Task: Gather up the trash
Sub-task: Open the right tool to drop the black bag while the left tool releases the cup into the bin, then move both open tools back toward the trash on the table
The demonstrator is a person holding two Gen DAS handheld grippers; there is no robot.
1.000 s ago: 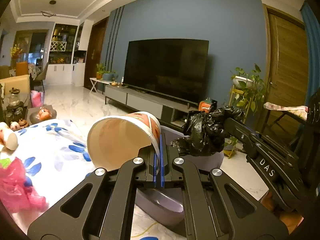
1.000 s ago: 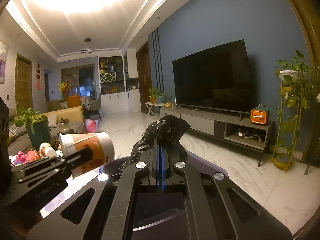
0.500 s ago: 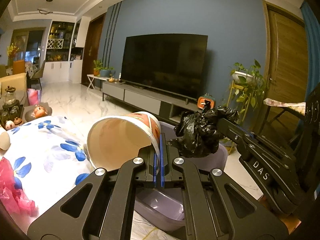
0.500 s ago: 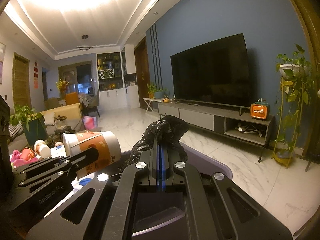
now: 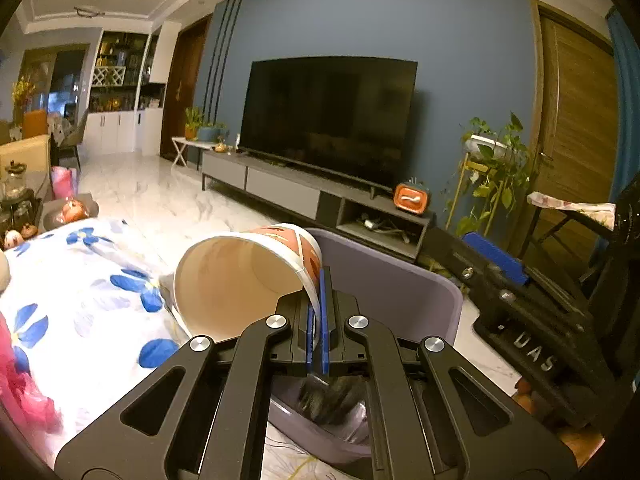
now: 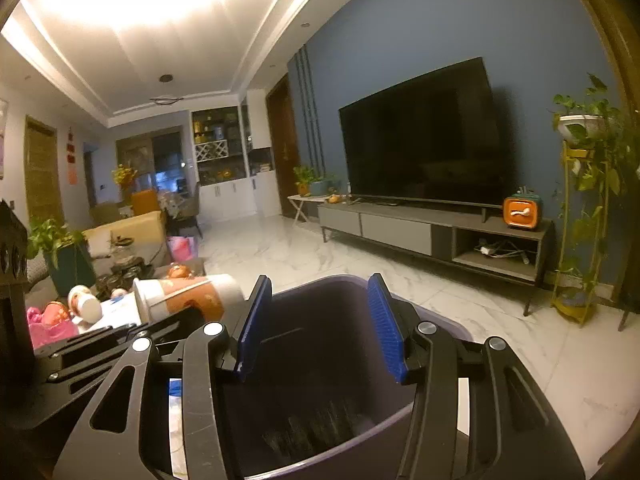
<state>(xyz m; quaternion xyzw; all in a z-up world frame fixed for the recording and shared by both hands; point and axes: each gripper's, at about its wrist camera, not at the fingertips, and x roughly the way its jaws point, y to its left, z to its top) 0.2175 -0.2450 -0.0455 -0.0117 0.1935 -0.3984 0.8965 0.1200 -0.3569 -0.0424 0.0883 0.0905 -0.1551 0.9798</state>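
My left gripper (image 5: 317, 320) is shut on the rim of a white and orange paper cup (image 5: 240, 280), held on its side beside the purple bin (image 5: 400, 280); the cup also shows in the right wrist view (image 6: 188, 294). My right gripper (image 6: 320, 320) is open and empty above the bin (image 6: 440, 316). A crumpled black plastic bag (image 6: 316, 432), blurred, lies inside the bin; it also shows in the left wrist view (image 5: 332, 396). The right gripper (image 5: 496, 260) appears at the right of the left wrist view.
A table with a white cloth with blue flowers (image 5: 80, 280) is at the left, with pink plastic (image 5: 24, 392) on it. A TV (image 5: 328, 116) on a low cabinet (image 5: 312, 196) and a plant stand (image 6: 584, 208) stand by the blue wall.
My right gripper has opened and let go of the black bag, which has dropped into the bin. The left gripper still holds the cup, shifted slightly.
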